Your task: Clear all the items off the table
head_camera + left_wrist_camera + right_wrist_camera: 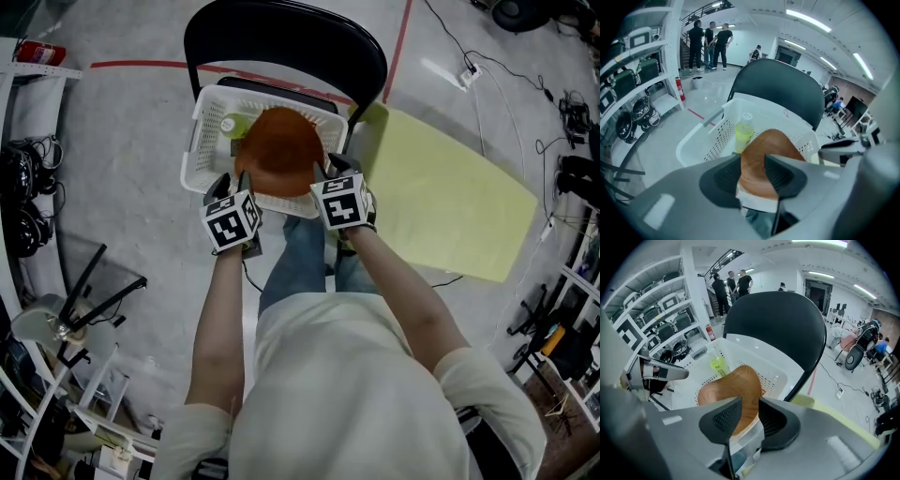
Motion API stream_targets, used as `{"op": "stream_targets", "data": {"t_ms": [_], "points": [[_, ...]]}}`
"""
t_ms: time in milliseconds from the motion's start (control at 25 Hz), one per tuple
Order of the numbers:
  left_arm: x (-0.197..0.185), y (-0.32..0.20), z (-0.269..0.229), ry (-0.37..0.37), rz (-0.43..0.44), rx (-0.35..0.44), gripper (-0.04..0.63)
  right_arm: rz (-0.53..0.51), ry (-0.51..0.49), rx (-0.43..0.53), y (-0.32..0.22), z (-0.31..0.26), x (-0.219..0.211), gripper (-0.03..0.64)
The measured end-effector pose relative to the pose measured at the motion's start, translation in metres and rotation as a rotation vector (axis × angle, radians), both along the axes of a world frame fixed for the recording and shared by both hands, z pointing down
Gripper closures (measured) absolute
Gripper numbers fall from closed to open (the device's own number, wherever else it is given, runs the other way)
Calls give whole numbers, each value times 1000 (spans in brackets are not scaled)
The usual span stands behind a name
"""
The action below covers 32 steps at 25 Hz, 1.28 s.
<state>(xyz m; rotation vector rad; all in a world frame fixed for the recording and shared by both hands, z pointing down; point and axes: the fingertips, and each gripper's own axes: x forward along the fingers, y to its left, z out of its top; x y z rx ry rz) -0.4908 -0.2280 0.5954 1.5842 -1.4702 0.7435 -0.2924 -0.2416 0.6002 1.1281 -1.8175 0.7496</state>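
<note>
The wooden bowl (279, 150) is off the yellow table (450, 206). It sits in the white basket (208, 112) on the black chair (281, 37). The bowl is tipped, and its near edge is close to the basket's front wall. A bottle (230, 124) of yellow-green drink lies behind it in the same basket.

The left gripper (752, 173) has its fingers wide apart. The bowl's edge shows in the gap, but the pads do not press on it. The right gripper (750, 416) has only a small gap between its fingers. The other side of the bowl's edge is in that gap. I think the pads are just off the wood, but it is very close.

Here is what could go wrong. If the right hand pulls back while its fingers are this close, they could catch the edge. That would drag the bowl up over the front wall. It could then fall on the person's legs or the floor.

The bowl is also tipped, so it may slide or rock once both sides are free. It could bump the bottle.

A hard push down on the front of the basket could make it tip on the chair seat. Opening the right fingers more first looks like the safe way
</note>
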Motion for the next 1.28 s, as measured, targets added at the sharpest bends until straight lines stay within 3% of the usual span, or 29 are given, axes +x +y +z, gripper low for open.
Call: {"op": "stream_targets", "data": {"t_ms": [440, 760, 1280], "points": [[7, 0, -12, 3, 30, 32, 443, 0, 3, 20, 8, -7, 0, 547], [19, 8, -30, 12, 58, 49, 556, 2, 9, 58, 13, -27, 0, 617], [52, 20, -69, 37, 163, 104, 584, 17, -29, 120, 35, -66, 8, 618]]}}
